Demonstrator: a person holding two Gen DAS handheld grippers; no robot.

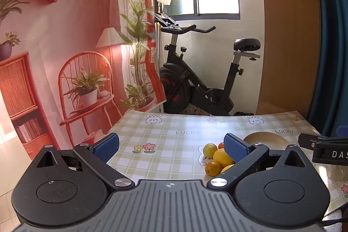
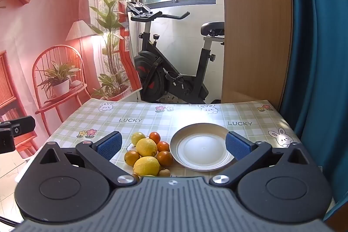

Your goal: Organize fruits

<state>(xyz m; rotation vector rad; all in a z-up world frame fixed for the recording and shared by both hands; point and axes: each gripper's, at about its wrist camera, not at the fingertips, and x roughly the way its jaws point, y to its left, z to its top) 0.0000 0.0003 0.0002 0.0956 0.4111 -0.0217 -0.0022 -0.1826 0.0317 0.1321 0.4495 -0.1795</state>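
Observation:
A pile of fruit lies on the checked tablecloth: two large lemons (image 2: 146, 146) (image 2: 146, 165), a smaller yellow-green one (image 2: 138, 137) and several small oranges (image 2: 164, 158). An empty round plate (image 2: 201, 149) sits just right of the pile. My right gripper (image 2: 173, 145) is open and empty, held above the near side of the fruit and plate. My left gripper (image 1: 171, 148) is open and empty, left of the pile; its right finger hides part of the fruit (image 1: 221, 157) and the plate (image 1: 266, 139).
The table (image 2: 152, 119) ends at the far edge, with an exercise bike (image 2: 174, 71) behind it. A wooden panel (image 2: 256, 36) and blue curtain (image 2: 315, 58) stand at the right. A printed backdrop (image 2: 43, 36) hangs at the left. The right gripper's body (image 1: 326, 150) shows at the right edge.

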